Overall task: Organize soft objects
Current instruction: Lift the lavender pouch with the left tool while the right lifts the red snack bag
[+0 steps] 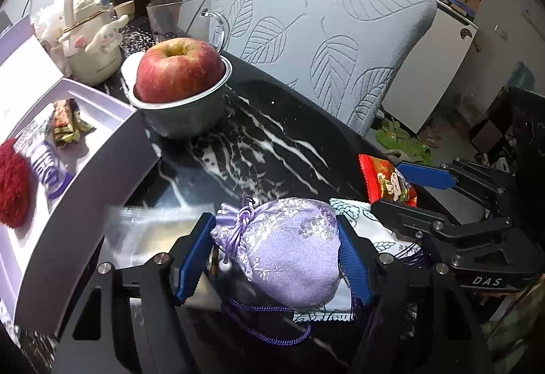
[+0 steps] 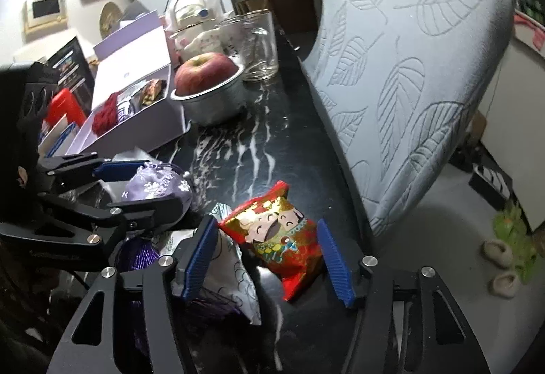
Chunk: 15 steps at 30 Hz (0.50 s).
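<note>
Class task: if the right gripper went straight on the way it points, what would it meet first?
Most likely the red snack packet, already lying between the right gripper fingers; past it, the black marble table.

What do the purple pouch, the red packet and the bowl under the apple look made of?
Purple pouch: woven brocade, probably satin, from its silvery floral sheen and drawstring cord. Red packet: glossy printed foil or plastic film, crinkled. Bowl: dull grey metal, likely aluminium or steel.

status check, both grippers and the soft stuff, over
Left gripper fingers pressed on the purple pouch. Right gripper around the red packet, one finger apparently not touching. White sachet wedged beside the right gripper's finger.
</note>
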Each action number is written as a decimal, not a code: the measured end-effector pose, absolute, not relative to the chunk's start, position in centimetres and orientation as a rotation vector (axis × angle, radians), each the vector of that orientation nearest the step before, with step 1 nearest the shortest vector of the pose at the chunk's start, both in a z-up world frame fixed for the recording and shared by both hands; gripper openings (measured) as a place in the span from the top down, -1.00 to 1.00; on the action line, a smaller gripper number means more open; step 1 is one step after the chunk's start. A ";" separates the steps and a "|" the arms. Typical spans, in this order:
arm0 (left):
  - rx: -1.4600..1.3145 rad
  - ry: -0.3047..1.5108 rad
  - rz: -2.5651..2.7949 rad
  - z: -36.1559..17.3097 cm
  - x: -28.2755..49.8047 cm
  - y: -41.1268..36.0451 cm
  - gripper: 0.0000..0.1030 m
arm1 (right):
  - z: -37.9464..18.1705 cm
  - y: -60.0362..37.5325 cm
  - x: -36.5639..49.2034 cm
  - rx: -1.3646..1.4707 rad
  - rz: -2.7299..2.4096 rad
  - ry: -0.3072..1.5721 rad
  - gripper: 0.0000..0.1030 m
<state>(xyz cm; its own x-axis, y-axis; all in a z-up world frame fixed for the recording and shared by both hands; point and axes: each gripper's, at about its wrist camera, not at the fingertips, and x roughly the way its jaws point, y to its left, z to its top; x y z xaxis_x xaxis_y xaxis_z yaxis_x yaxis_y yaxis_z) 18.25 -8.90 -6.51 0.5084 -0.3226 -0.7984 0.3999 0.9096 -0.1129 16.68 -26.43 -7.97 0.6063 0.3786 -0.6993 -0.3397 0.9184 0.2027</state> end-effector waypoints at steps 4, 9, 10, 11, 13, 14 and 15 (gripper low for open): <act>0.083 0.940 -0.428 -6.2 17.0 -8.2 -0.35 | -7.7 -25.7 15.6 0.036 0.415 0.817 -0.11; 0.074 0.931 -0.408 -5.5 15.4 -7.0 -0.35 | -7.4 -24.9 13.9 0.027 0.422 0.818 -0.05; 0.073 0.928 -0.402 -5.4 15.1 -6.8 -0.35 | -7.3 -24.7 13.4 0.023 0.424 0.819 -0.04; 0.070 0.927 -0.398 -5.3 14.6 -6.5 -0.35 | -7.3 -24.6 13.1 0.022 0.425 0.820 -0.04; 0.062 0.925 -0.392 -5.2 13.7 -5.9 -0.35 | -7.3 -24.2 12.3 0.019 0.429 0.826 -0.04; 0.058 0.925 -0.390 -5.1 13.2 -5.6 -0.35 | -7.2 -24.1 12.0 0.019 0.430 0.828 -0.04; 0.056 0.925 -0.386 -5.1 12.8 -5.3 -0.35 | -7.2 -23.9 11.6 0.020 0.432 0.830 -0.04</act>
